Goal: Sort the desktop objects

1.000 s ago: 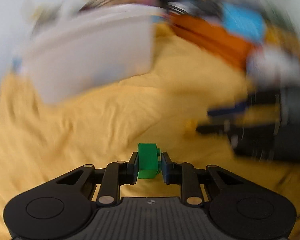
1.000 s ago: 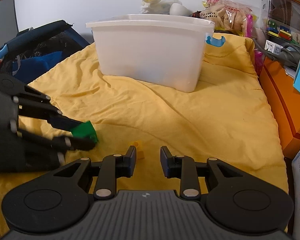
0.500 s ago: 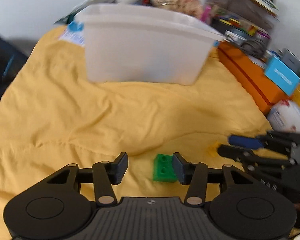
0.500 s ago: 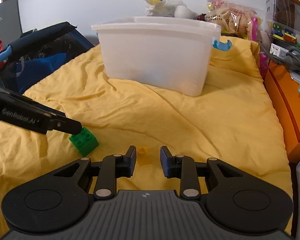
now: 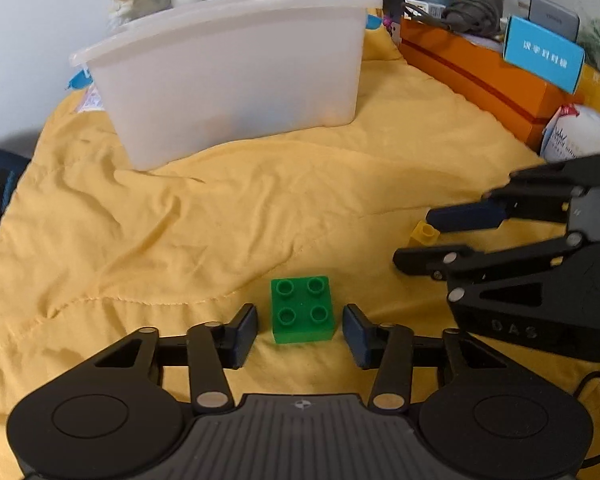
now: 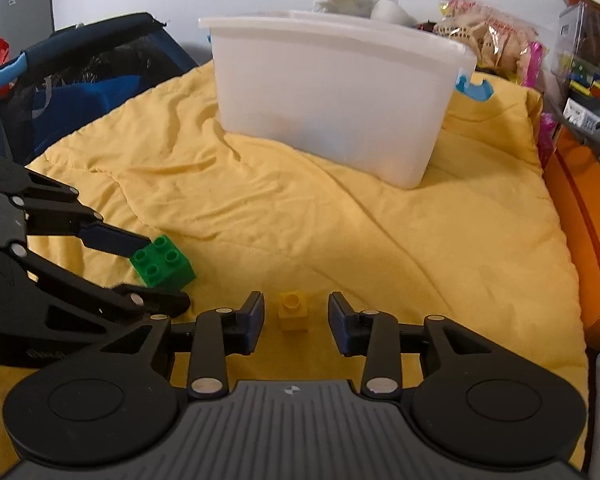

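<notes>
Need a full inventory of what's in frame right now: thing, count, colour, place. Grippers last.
green brick: 1, green, four studs, on the blanket between the left gripper's fingers, not touched.
yellow brick: 1, yellow, single stud, on the blanket between the right gripper's fingers, not touched.
bin: 1, translucent white, at the far end of the blanket; contents not clear.
blanket: 1, yellow, wrinkled, under everything.
orange box: 1, orange, along the blanket's right edge.
blue carton: 1, light blue, on the orange box.
snack bag: 1, clear with printing, behind the bin.
dark bag: 1, black and blue, left of the blanket.
left gripper: 1, black, jaws closing around the green brick.
right gripper: 1, black, jaws opening, yellow brick between.
</notes>
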Demonstrator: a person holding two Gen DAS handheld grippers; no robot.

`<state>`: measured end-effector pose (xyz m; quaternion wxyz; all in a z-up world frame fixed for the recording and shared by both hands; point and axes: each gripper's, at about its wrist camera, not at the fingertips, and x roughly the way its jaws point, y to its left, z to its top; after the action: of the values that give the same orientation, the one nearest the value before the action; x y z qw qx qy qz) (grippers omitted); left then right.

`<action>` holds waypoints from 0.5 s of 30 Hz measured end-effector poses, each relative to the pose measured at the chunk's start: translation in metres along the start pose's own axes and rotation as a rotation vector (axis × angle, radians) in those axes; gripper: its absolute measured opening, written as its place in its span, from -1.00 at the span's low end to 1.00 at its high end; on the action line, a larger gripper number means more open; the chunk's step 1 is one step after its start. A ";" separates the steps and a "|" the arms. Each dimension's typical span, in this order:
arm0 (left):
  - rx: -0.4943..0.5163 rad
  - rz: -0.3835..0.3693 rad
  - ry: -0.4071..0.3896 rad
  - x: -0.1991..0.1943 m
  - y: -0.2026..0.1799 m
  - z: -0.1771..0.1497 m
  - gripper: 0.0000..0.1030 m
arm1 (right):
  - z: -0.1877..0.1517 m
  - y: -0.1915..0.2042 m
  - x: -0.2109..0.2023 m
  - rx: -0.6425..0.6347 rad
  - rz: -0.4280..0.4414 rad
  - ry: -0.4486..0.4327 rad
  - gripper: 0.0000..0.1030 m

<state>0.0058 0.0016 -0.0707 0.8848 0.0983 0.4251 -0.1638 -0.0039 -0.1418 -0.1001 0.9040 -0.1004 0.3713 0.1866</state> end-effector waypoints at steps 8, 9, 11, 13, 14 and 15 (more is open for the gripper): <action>-0.001 -0.004 -0.065 -0.019 0.007 0.012 -0.35 | 0.006 0.003 -0.005 -0.020 0.049 0.019 -0.66; -0.003 0.000 -0.086 -0.025 0.009 0.018 -0.35 | 0.011 0.002 -0.009 -0.023 0.049 0.007 -0.66; -0.008 0.007 -0.130 -0.035 0.016 0.033 -0.34 | 0.023 0.000 -0.017 -0.032 0.048 -0.025 -0.66; -0.007 0.016 -0.192 -0.048 0.023 0.054 -0.34 | 0.041 -0.004 -0.026 -0.046 0.037 -0.073 -0.66; -0.007 0.015 -0.216 -0.054 0.026 0.064 -0.34 | 0.051 -0.007 -0.030 -0.050 0.028 -0.098 -0.66; -0.008 0.011 -0.242 -0.058 0.030 0.075 -0.34 | 0.062 -0.010 -0.034 -0.052 0.017 -0.127 -0.66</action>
<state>0.0372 0.0182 0.0224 0.9309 0.0767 0.3151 -0.1680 0.0172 -0.1404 -0.0317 0.9212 -0.1086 0.3090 0.2099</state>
